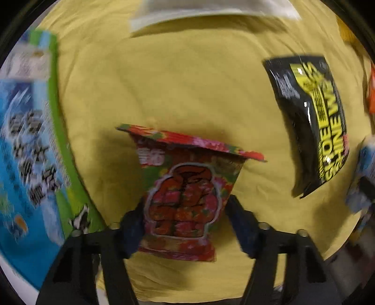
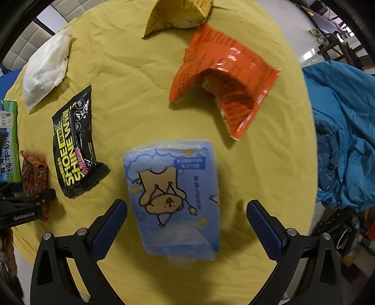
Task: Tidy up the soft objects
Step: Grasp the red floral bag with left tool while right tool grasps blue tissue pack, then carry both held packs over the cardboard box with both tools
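Observation:
My left gripper (image 1: 185, 211) has its blue pads against both sides of a small red floral snack packet (image 1: 185, 194), which stands between them on the yellow cloth (image 1: 187, 82). The same packet (image 2: 34, 176) and the left gripper (image 2: 30, 199) show at the left of the right wrist view. My right gripper (image 2: 187, 211) is open, its fingers apart on either side of a light blue tissue pack (image 2: 175, 197) with a cartoon bear, not touching it.
A black shoe-wipe pack (image 2: 75, 140) (image 1: 314, 122) lies between the two grippers. A blue-green milk carton (image 1: 30, 145) is at the left. An orange bag (image 2: 225, 82), a yellow bag (image 2: 178, 16) and a white pouch (image 2: 46, 68) lie farther back. A blue garment (image 2: 344, 131) is off the right edge.

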`<state>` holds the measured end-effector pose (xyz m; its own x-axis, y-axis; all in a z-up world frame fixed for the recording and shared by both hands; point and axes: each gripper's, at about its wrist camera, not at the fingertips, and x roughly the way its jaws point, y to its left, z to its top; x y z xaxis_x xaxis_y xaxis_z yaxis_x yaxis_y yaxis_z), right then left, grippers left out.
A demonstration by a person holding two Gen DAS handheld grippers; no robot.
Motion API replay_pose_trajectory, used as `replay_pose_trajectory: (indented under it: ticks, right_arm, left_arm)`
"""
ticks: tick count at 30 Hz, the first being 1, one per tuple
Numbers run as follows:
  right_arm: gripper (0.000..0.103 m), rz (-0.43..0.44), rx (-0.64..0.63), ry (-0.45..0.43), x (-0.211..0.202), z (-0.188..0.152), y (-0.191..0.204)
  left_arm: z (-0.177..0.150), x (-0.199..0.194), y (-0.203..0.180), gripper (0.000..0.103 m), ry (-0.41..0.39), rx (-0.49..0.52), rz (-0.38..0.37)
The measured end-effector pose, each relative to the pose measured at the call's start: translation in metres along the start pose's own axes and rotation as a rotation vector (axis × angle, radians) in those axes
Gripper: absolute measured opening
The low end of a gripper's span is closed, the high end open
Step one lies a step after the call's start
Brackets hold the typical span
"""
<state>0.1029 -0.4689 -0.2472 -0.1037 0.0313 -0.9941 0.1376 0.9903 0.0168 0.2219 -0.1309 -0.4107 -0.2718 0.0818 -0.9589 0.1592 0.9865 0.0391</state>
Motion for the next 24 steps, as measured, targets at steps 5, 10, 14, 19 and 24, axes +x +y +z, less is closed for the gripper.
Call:
replay_pose_trajectory:
  ticks: [5,10,14,19,24]
  right_arm:
    - [0.078,0.035,0.037,0.056,0.018,0.002,-0.005]
    - [0.078,0.022,0.034,0.072,0.029,0.0,-0.002]
    - [0.076,-0.006,0.04,0.08,0.041,-0.002,0.005]
    - [0.065,-0.034,0.048,0.08,0.054,-0.001,0.009]
    - [0.058,-0.058,0.043,0.074,0.057,-0.006,0.015]
  left_arm:
    - [-0.02,-0.014,0.012,0.046,-0.042,-0.099,-0.092]
    - [-0.028,-0.005,0.015,0.049,-0.044,-0.097,-0.07]
    - [-0.034,-0.007,0.02,0.047,-0.073,-0.113,-0.067]
    - [-0.063,-0.006,-0.001,0.043,-0.118,-0.103,-0.049]
    - [-0.083,-0.018,-0.015,0.042,-0.14,-0.09,-0.024]
